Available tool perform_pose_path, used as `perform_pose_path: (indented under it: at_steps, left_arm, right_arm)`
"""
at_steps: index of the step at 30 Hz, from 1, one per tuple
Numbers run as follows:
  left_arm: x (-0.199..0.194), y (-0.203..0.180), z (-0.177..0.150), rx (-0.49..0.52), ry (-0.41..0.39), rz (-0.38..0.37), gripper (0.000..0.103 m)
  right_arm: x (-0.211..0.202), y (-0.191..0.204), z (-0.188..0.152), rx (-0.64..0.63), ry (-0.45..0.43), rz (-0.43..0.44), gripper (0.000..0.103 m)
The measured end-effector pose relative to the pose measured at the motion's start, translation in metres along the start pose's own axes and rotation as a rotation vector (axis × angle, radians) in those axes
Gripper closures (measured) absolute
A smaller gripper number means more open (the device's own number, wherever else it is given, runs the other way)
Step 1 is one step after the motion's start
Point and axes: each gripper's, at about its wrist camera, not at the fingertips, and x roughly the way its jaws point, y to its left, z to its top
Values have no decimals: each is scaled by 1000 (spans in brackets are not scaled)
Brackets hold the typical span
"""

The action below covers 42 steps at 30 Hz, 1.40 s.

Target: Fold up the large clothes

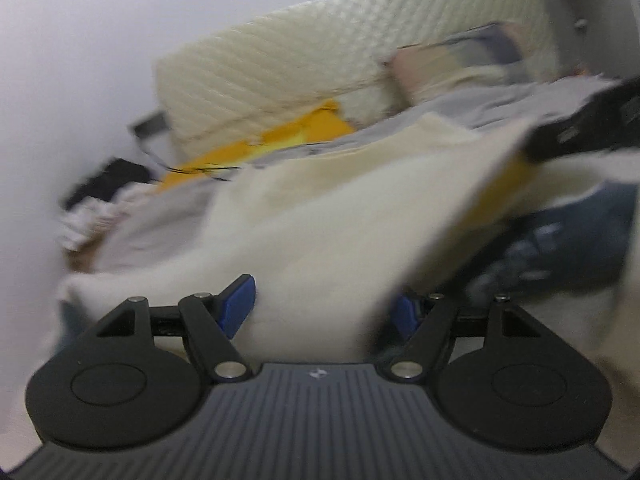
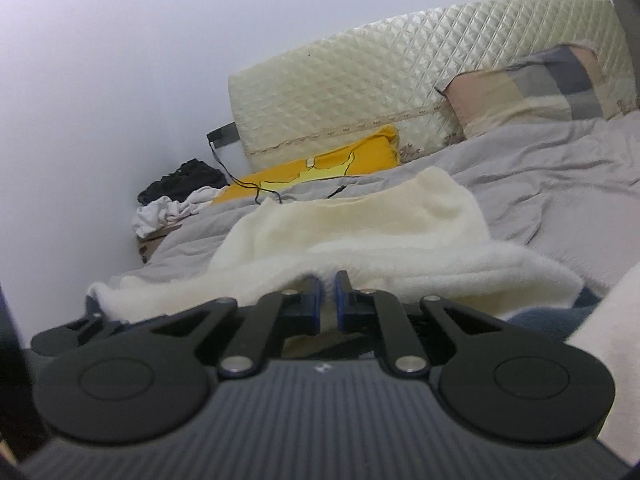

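A large cream knitted garment (image 2: 360,224) lies spread on the grey bed sheet (image 2: 540,176). In the left wrist view the same garment (image 1: 320,232) is lifted and blurred, stretching up to the right. My left gripper (image 1: 324,304) is open, its blue pads (image 1: 238,300) wide apart with cream fabric lying between them. My right gripper (image 2: 329,300) is shut on the near edge of the garment, the blue pads (image 2: 316,304) almost touching. The right gripper (image 1: 580,120) also shows at the right of the left wrist view, holding the fabric up.
A quilted cream headboard (image 2: 400,80) stands at the back with a checked pillow (image 2: 528,88) against it. A yellow cloth (image 2: 332,164) with a black cable lies near it. Black and white clothes (image 2: 176,192) are piled at the left by the wall.
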Motion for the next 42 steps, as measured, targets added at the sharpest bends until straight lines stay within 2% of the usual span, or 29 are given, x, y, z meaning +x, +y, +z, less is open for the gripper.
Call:
perform_pose_path:
  at_steps: [1,3,5,7,8,9,10,12,14,18,21,25,28,37,38,39,40,41,42]
  left_arm:
    - [4,5,0,-8,8,47,28]
    - [9,21,1,-77,33,94,26]
    - [9,38,4,-148,56,102,26]
    - [7,50,4,-178,67,98,28]
    - [5,53,5,-180,67,95,33]
    - [1,55,6,-180,58,86,43]
    - [-1,56,8,-181,49,73,48]
    - [-14,58,16,-180,19,53,68]
    - [-35,59,24,-178,-29,18,75]
    - [-81,64,34,-213,-102,-61,87]
    - [-113,77,35,-262,-141,-84,92]
    - [-144,88,30,-295,-147,-131,94]
    - [-156,89,27,-294,-141,-151,94]
    - [-148,99,20,-344,-100,-214,93]
    - [-146,100,20,-352,-95,-223,93]
    - [-145,101,19,-357,-91,-229,93]
    - [-144,101,19,-360,-89,-233,93]
    - [-143,102,19,-363,-86,-236,93]
    - [-141,102,19,-367,-84,-240,93]
  right_arm:
    - [-1,1,1,-7,-9,-9,94]
    - [-3,3,4,-26,-27,-24,94]
    - [-4,7,4,-60,-37,-37,94]
    - [-4,12,3,-92,-37,-54,95]
    - [-5,14,2,-106,-33,-63,95]
    - [-5,16,1,-120,-30,-73,95]
    - [-7,17,0,-136,-28,-87,95]
    - [-13,20,-1,-160,-25,-109,95]
    - [-23,20,1,-174,-37,-151,95]
    - [-52,10,11,-109,-54,-184,95]
    - [-79,-1,15,-97,-70,-233,98]
    - [-101,-28,14,52,-6,-186,98]
    - [-108,-31,7,106,30,-151,98]
    - [-109,19,-8,-15,31,29,94]
    - [-107,25,-8,-34,34,37,87]
    - [-105,30,-10,-53,37,51,67]
    - [-102,35,-12,-69,40,66,56]
    - [-100,39,-14,-80,41,85,35]
    - [-97,43,-16,-89,44,100,26]
